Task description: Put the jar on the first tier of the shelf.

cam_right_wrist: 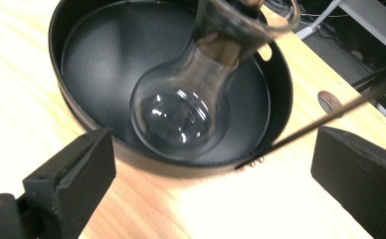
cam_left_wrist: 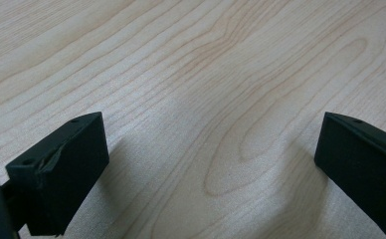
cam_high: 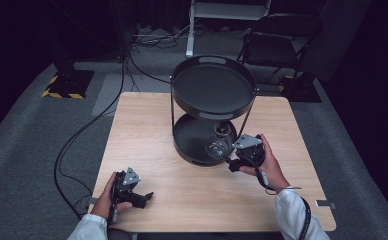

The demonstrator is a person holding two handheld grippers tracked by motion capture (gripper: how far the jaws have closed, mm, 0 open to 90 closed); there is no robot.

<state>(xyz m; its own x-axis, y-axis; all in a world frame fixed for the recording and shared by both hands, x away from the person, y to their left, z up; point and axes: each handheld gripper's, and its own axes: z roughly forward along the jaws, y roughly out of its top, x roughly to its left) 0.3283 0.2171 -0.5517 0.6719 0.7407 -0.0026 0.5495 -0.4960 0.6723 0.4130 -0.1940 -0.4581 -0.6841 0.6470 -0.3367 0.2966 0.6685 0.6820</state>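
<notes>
The left tool point(cam_high: 143, 196) rests on the near left part of the wooden bench point(cam_high: 147, 130), held in the person's left hand point(cam_high: 108, 197), its jaws spread wide over bare wood with nothing between them. Toward the middle, at the far side, stands a black two-tier tray stand point(cam_high: 213, 107). A clear glass flask point(cam_high: 218, 143) sits in its lower tray point(cam_high: 189, 142), on the near right part, neck pointing away. The right tool point(cam_high: 235, 162), held in the right hand point(cam_high: 267, 165), is at the tray's near right rim, jaws wide apart and gripping nothing. In the right gripper view the flask point(cam_right_wrist: 181, 117) lies just beyond the jaws, inside the rim point(cam_right_wrist: 181, 167), not touching them.
</notes>
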